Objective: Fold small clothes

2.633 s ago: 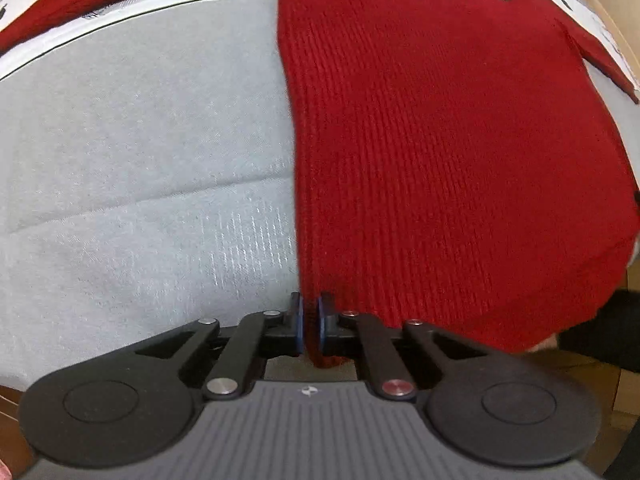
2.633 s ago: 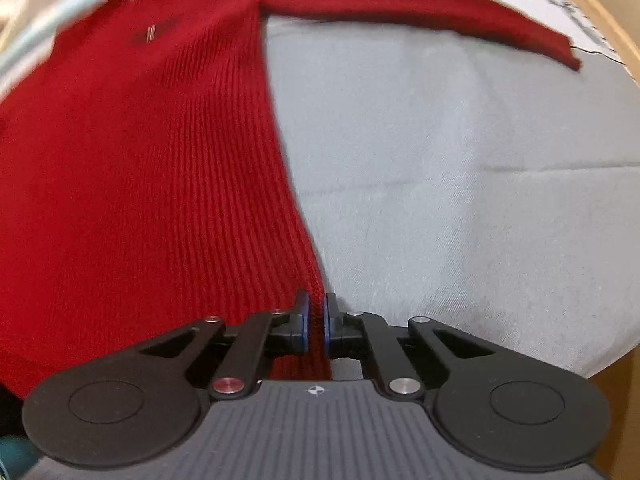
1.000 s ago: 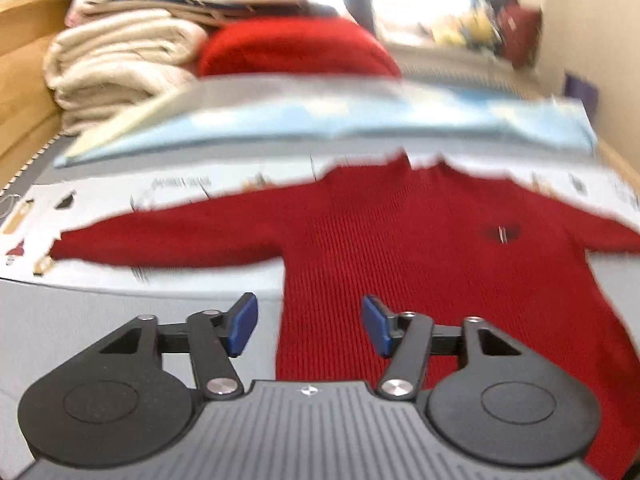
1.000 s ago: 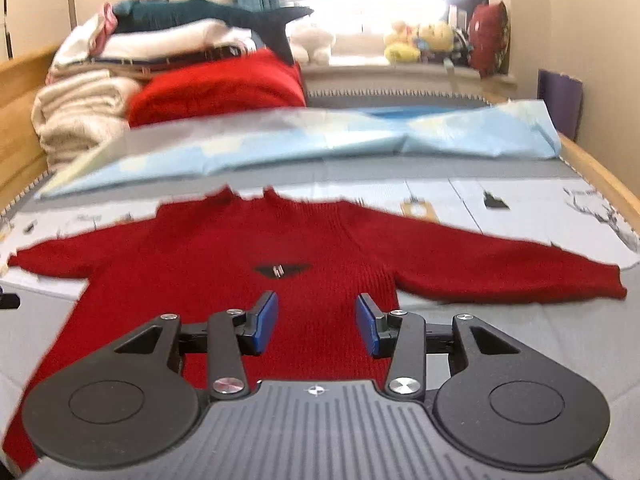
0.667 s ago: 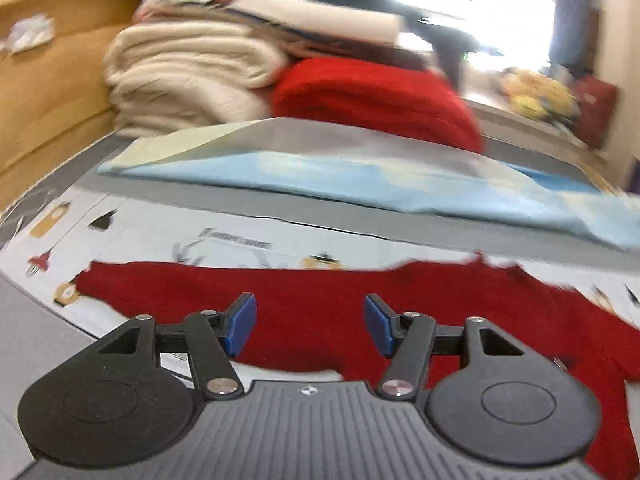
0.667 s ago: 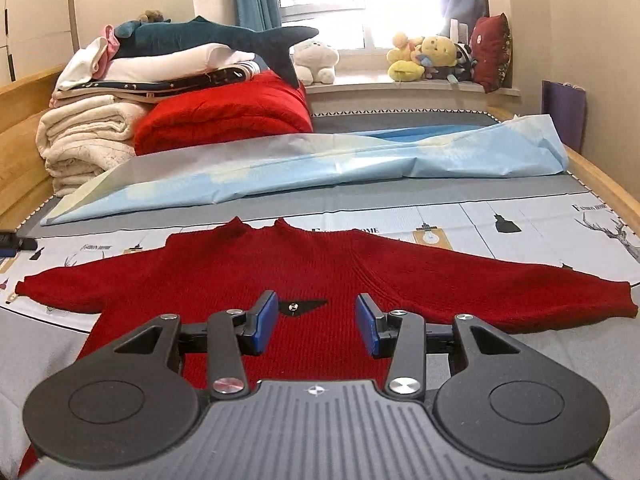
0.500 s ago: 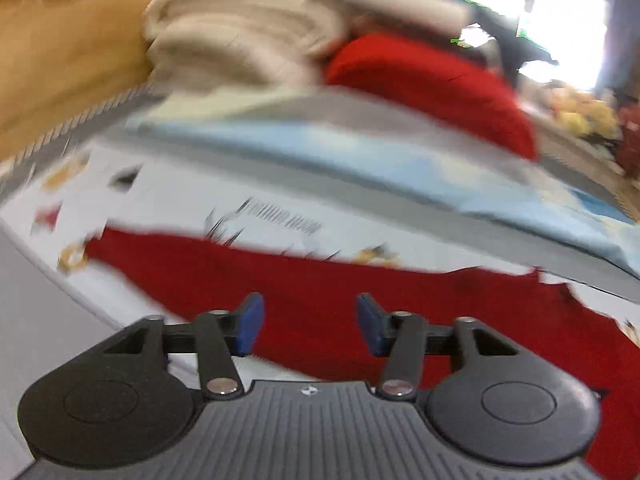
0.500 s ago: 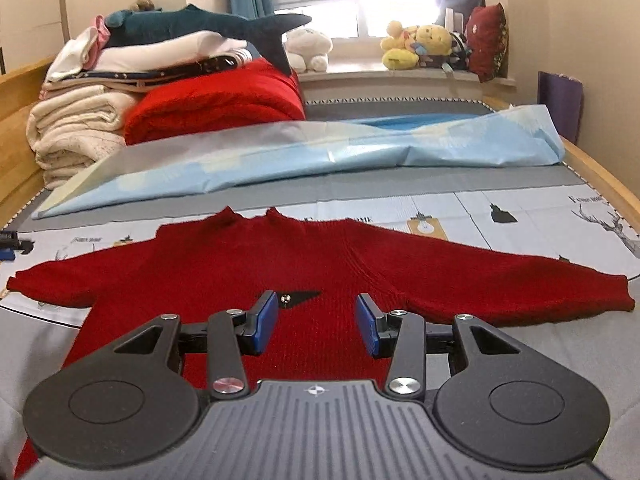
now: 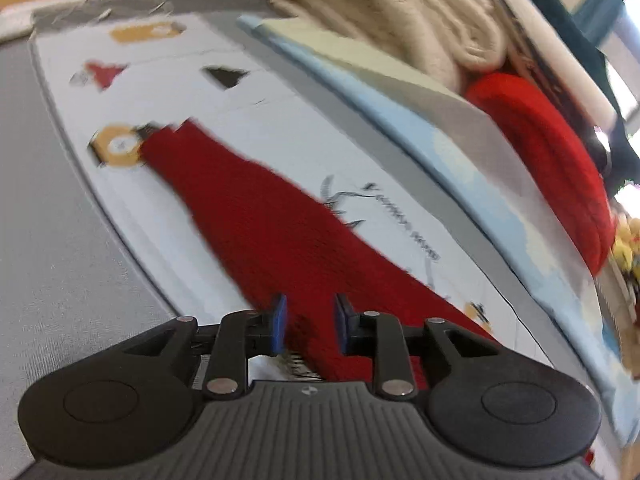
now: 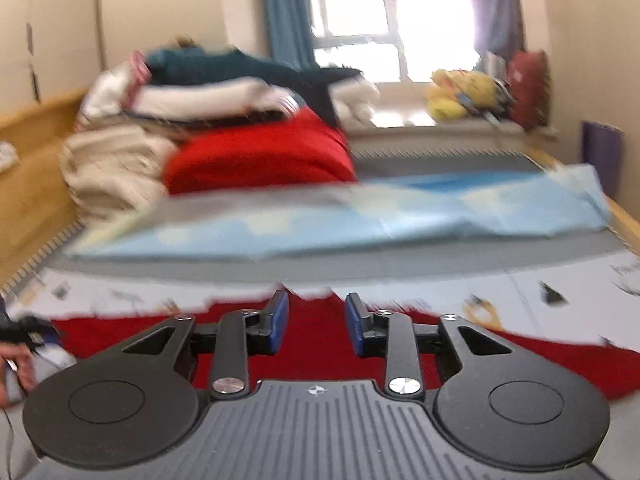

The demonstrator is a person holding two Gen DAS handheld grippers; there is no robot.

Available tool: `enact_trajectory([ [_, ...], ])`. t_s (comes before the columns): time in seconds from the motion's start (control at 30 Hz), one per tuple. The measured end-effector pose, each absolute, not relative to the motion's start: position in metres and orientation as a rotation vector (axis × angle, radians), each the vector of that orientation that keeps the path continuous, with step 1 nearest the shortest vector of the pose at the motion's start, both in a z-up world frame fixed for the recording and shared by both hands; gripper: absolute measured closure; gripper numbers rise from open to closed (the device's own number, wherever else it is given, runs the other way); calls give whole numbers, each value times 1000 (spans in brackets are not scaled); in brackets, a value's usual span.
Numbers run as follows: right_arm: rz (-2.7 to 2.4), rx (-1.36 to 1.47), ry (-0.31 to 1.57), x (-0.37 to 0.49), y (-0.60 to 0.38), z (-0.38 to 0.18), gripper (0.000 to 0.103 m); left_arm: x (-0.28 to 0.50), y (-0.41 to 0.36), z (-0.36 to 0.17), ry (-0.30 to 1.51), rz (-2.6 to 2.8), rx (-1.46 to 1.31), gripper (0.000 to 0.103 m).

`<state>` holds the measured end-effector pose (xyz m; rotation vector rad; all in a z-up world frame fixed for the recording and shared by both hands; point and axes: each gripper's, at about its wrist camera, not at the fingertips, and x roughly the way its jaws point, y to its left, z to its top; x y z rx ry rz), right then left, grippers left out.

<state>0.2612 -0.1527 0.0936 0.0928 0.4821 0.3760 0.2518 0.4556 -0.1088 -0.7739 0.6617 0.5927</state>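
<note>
Jaws of left gripper (image 9: 307, 322) closing, straddling red sweater (image 9: 256, 216) sleeve spread on bed (image 9: 60, 240), not yet pinching | right gripper (image 10: 316, 322) jaws narrowing, empty, hovering over sweater body | step: seizing sleeve | next: pinch, fold inward.

Both views motion-blurred. Left wrist view: red sweater (image 9: 256, 216) shows 1 sleeve only; body cut off at lower right, behind the left gripper (image 9: 308, 322) housing. Printed lettering on the sheet (image 9: 280, 120) unreadable. Right wrist view: sweater edges smeared, lower part hidden behind the right gripper (image 10: 316, 320); chest emblem not visible. Dark object at left edge (image 10: 24, 330) unidentifiable.
</note>
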Motion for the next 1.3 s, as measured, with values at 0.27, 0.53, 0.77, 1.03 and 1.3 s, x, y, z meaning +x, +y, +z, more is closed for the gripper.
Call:
enact_trajectory([
  [0.27,342,166,733,297,-143,22,74,239,499,-144,642,612,-995,69],
  [0.53,292,173,777,316,-158,19,74,254,500,-142,651,660,-920,91],
  [0.77,275,148,802,316,-171,10,74,306,390,-54,629,693,-299,94],
  [1.03,257,189,830,318,-185,3,74,327,163,9,479,36,-162,93],
  [1.3,238,382,890,331,-203,0,73,315,107,25,703,-119,-236,88],
])
